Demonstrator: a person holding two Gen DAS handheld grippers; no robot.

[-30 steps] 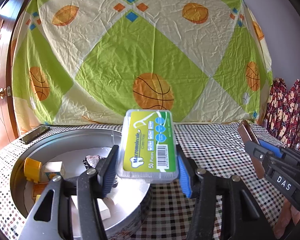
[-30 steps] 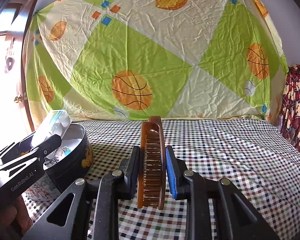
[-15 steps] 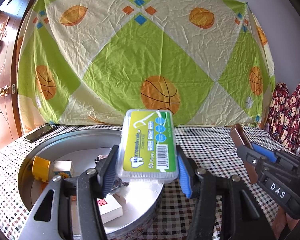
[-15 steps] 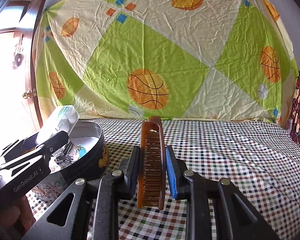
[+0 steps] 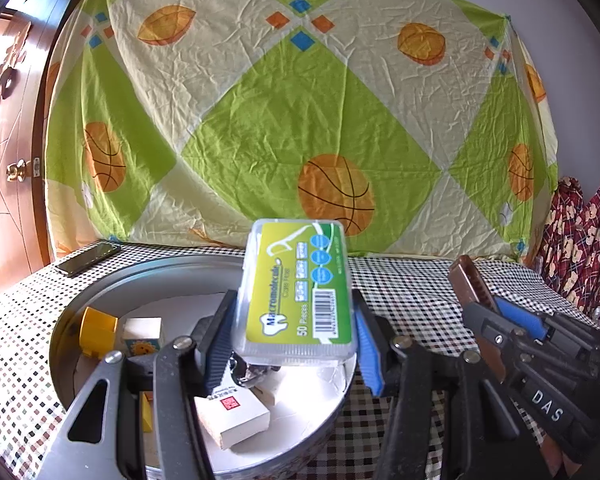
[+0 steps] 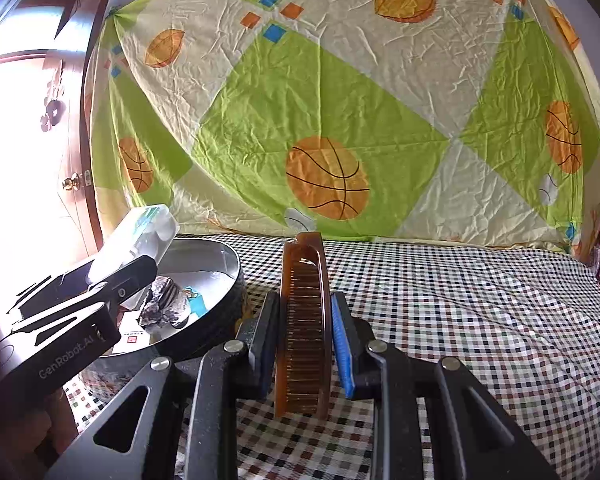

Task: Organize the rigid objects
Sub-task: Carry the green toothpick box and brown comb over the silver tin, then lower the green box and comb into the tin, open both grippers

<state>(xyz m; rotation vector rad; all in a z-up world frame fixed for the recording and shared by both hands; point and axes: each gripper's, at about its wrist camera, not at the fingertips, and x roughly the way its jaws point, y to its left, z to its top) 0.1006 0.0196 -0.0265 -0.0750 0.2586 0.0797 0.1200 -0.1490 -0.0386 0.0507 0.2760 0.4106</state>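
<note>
**A:** Left wrist view first: the left hand-held gripper [image 5: 292,344] is clamped partway closed on a clear floss pick box [image 5: 298,292] with a green label, one pad on each long side. The box sits dead centre in the frame, tilted up toward the camera, right above the round metal tin [image 5: 100,292] in the lower left. Anyone make out what's in the tin?

**B:** Yeah, a yellow block [image 5: 96,336] at the left side, a small white cube [image 5: 142,332] beside it, and a white card box [image 5: 232,416] with a red stamp nearer the bottom. There's something dark and crumpled under the floss box, can't tell what. The tin stands on the table [image 5: 412,292], which has a checkered cloth. Also a phone [image 5: 86,260] lying at the far left edge.

**A:** And the other hand?

**B:** Right wrist view: the right hand-held gripper [image 6: 304,336] is squeezed tight on a brown comb [image 6: 304,320], held on edge between the pads, teeth facing the camera, bottom centre of the frame. It's over the cloth, to the right of the tin, not touching it.

**A:** You can see that comb in the left view too, poking up at lower right.

**B:** Yep. Backdrop is a green and cream basketball sheet [image 6: 340,120] filling the top of both frames, wooden door [image 5: 8,160] at far left.
</note>
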